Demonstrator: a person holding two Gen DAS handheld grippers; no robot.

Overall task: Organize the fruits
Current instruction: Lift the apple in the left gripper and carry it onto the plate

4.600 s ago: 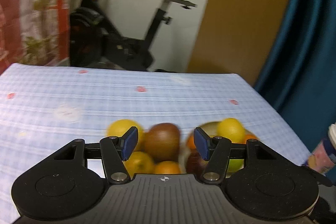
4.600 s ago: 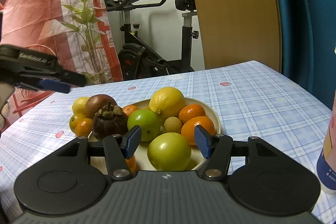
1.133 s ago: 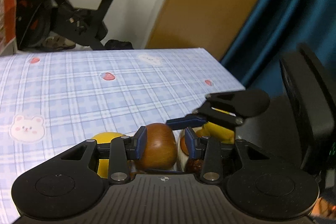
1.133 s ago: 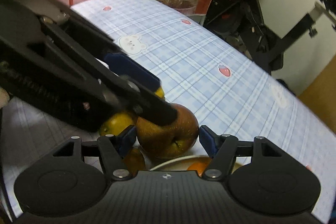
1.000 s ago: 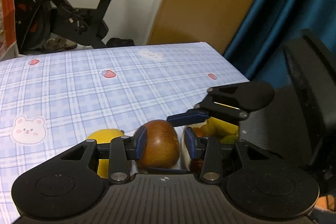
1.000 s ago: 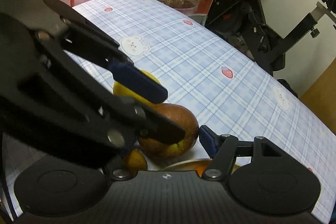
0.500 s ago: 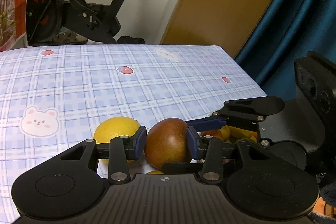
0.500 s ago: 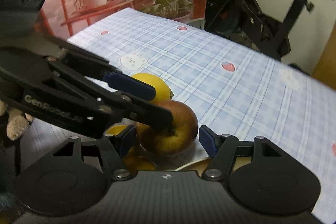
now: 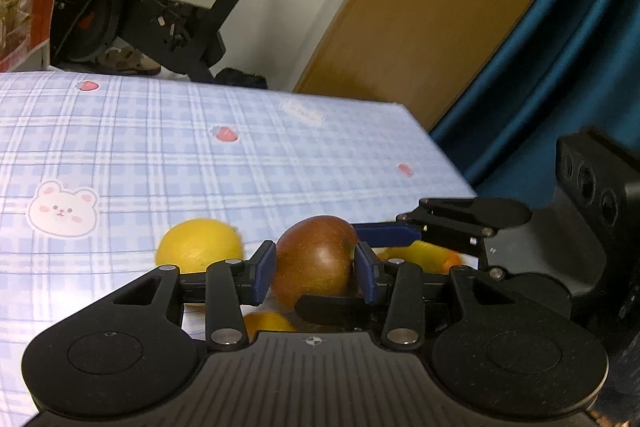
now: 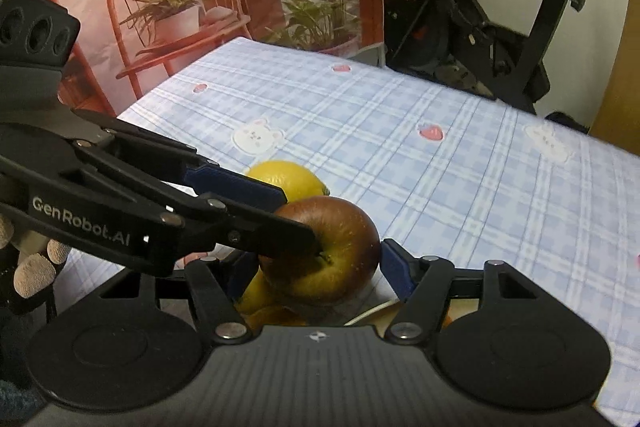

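Your apple (image 10: 320,253) sits lifted over the fruit pile, stem dimple turned toward your right-hand camera, its long axis roughly level. Below lies a blue checked tablecloth (image 9: 160,155) with a lemon (image 9: 198,243) just left; an exercise bike (image 9: 168,7) stands far behind. Your left gripper (image 9: 314,271) pinches the apple, narrowly parted. Your right gripper (image 10: 316,267) brackets it half open; whether its pads touch, you cannot tell.

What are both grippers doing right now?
Left gripper: closed on the round reddish-brown apple.
Right gripper: open, jaws either side of that apple, not pressing.
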